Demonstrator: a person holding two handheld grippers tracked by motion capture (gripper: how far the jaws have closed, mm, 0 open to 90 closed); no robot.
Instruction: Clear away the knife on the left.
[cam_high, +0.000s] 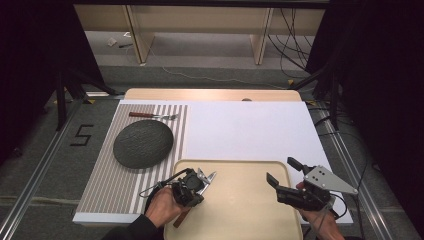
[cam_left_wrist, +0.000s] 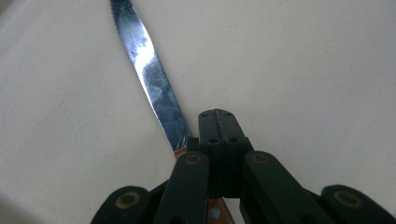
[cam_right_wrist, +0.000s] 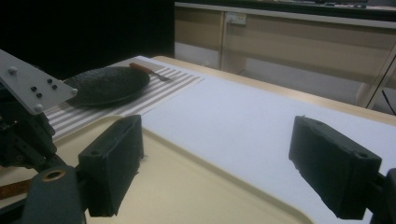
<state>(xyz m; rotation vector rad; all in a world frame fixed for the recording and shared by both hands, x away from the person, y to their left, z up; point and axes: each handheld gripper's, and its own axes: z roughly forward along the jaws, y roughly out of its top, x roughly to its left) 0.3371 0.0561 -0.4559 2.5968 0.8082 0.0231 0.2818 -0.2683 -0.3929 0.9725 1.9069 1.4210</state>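
From the high view, a cream tray (cam_high: 250, 200) sits at the near edge of the white table, with a striped mat (cam_high: 105, 175) to its left carrying a dark plate (cam_high: 142, 145) and, beyond it, a fork (cam_high: 152, 116). The left gripper (cam_high: 192, 186) hangs over the tray's left part, clamped on a knife (cam_high: 183, 217) whose wooden handle sticks out toward the person. The right gripper (cam_high: 280, 172) is over the tray's right side, its jaws spread and empty

In the left gripper view, the jaws are pressed together beside the knife (cam_left_wrist: 154, 79) where blade meets handle. The blade runs forward and to the left over the tray's pale surface (cam_left_wrist: 303, 70), its long axis roughly in line with the gripper

In the right gripper view, the two pads (cam_right_wrist: 112, 163) stand wide apart with nothing between them. The plate (cam_right_wrist: 105, 85) and fork (cam_right_wrist: 149, 71) lie far off to the left. The left hand is plainly nearer the mat, so placing the knife beside the plate would likely fall to it
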